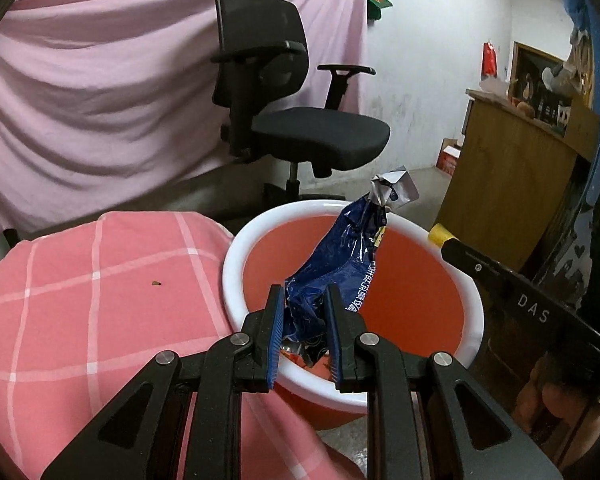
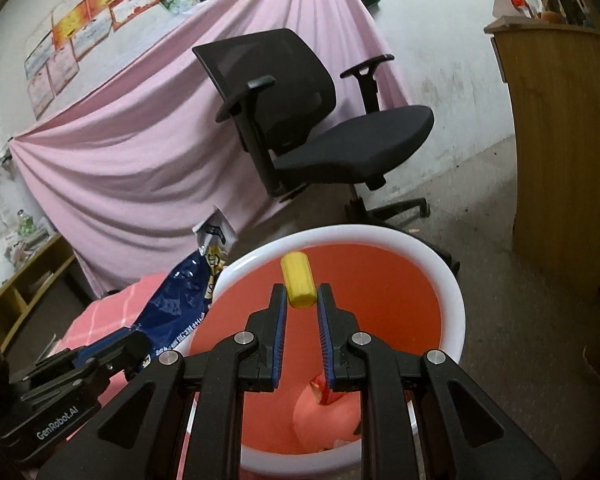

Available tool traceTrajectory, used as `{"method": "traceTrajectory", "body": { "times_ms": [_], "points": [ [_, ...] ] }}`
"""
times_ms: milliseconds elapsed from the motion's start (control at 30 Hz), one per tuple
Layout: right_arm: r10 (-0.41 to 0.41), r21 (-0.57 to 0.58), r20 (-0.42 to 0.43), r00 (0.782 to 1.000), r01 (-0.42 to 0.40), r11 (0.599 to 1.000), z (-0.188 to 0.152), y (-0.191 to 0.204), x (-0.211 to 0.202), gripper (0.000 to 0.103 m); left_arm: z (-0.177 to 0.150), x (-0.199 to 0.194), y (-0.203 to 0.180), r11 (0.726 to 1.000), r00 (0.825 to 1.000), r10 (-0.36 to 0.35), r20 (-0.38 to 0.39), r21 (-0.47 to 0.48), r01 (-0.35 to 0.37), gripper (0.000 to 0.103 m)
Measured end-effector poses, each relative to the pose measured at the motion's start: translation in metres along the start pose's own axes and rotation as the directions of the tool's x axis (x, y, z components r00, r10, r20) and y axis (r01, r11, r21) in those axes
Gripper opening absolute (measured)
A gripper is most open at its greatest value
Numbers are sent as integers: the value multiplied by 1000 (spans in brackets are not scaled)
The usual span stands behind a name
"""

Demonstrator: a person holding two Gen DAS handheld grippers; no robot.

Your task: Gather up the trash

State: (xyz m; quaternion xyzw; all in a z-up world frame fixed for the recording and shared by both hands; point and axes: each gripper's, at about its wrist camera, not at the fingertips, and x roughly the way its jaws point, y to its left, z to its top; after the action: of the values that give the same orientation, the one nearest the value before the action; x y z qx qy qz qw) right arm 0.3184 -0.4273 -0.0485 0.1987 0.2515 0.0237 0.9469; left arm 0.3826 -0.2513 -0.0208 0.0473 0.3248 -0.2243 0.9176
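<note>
A: What is held, and by which hand-held gripper?

B: A crumpled blue wrapper (image 1: 332,268) is clamped in the left hand-held gripper (image 1: 304,300); its twisted silver end sticks up above the bin (image 1: 235,248). A small yellow piece (image 2: 297,282) is pinched at the fingertips of the right hand-held gripper (image 2: 303,300). Both sets of jaws are closed on their loads — neither is released.

A: Where is each item relative to the bin?

B: Both are carried above the open mouth of the white-rimmed bin with the orange-red inside. The yellow piece is seen over the far half of the opening. The wrapper is seen over the opening in the left wrist view; in the right wrist view it hangs at the left rim, beside the pink checked cloth (image 1: 99,280).

A: What is already done?

B: At least one item is already deposited — red packaging (image 2: 323,390) is visible low inside the bin. Two further pieces have been picked up and brought to the bin.

A: What is left?

B: The two held items are not yet dropped; release over the opening is judged to be the step in hand. A small brown crumb (image 1: 155,282) is noted on the checked cloth. Whether more trash lies elsewhere cannot be told, as little of the cloth is in view.
</note>
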Motion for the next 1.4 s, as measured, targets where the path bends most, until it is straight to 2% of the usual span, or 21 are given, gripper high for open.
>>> {"method": "traceTrajectory", "body": {
  "times_ms": [167, 233, 300, 433, 600, 667, 700, 733, 867, 900, 933, 967, 1000, 1033, 1067, 1133, 1200, 1400],
  "points": [
    [-35, -10, -50, 998, 35, 999, -3, -1, 5, 14, -7, 4, 2, 1000, 1000, -22, -22, -8, 22, 21],
    [-45, -8, -55, 998, 44, 999, -4, -2, 6, 14, -9, 2, 9, 999, 999, -28, -18, -32, 28, 36],
    [-44, -4, -51, 998, 44, 999, -5, -3, 4, 16, -8, -3, 16, 998, 1000, -30, -4, -56, 30, 36],
    [-43, -10, -49, 998, 42, 999, -6, -2, 3, 26, -7, -12, 23, 998, 1000, 3, 13, -70, -2, 37],
    [-48, -32, -41, 998, 46, 998, -5, 2, 4, 27, -5, -25, 28, 997, 999, 26, 47, -77, -22, 37],
    [-46, -45, -39, 998, 45, 998, -4, 7, 4, 41, -6, -31, 29, 996, 996, 53, 66, -76, -48, 39],
    [-41, -58, -36, 998, 39, 998, -4, 10, 4, 54, -8, -36, 31, 994, 993, 82, 88, -79, -76, 47],
    [-39, -70, -35, 999, 36, 997, -5, 13, 4, 56, -9, -41, 33, 992, 989, 105, 108, -86, -96, 54],
    [-24, -109, -17, 1000, 22, 994, -6, 24, 2, 57, -17, -59, 47, 981, 973, 166, 163, -127, -146, 58],
    [-15, -116, -3, 1000, 14, 993, -6, 27, -1, 62, -19, -64, 51, 978, 970, 179, 165, -137, -158, 61],
    [-7, -121, 9, 1000, 8, 993, -7, 31, -3, 72, -21, -70, 56, 973, 966, 197, 170, -152, -172, 68],
    [4, -126, 27, 1000, -1, 992, -7, 34, -6, 76, -23, -74, 60, 969, 961, 211, 177, -164, -182, 74],
    [17, -131, 46, 999, -11, 991, -6, 38, -10, 78, -26, -81, 64, 965, 956, 226, 189, -179, -193, 87],
    [28, -139, 60, 998, -19, 990, -6, 42, -13, 79, -29, -89, 68, 959, 947, 245, 208, -195, -205, 95],
    [42, -155, 77, 996, -29, 987, -6, 47, -17, 81, -31, -94, 71, 954, 939, 260, 223, -207, -215, 97],
    [61, -181, 108, 992, -40, 983, -6, 58, -22, 95, -34, -105, 76, 948, 928, 281, 244, -223, -229, 97],
    [95, -202, 146, 985, -65, 977, -7, 67, -30, 103, -37, -116, 81, 941, 917, 307, 255, -225, -252, 98],
    [145, -251, 228, 963, -85, 964, -11, 93, -52, 103, -48, -149, 85, 929, 880, 358, 312, -214, -302, 101]
  ]
}}
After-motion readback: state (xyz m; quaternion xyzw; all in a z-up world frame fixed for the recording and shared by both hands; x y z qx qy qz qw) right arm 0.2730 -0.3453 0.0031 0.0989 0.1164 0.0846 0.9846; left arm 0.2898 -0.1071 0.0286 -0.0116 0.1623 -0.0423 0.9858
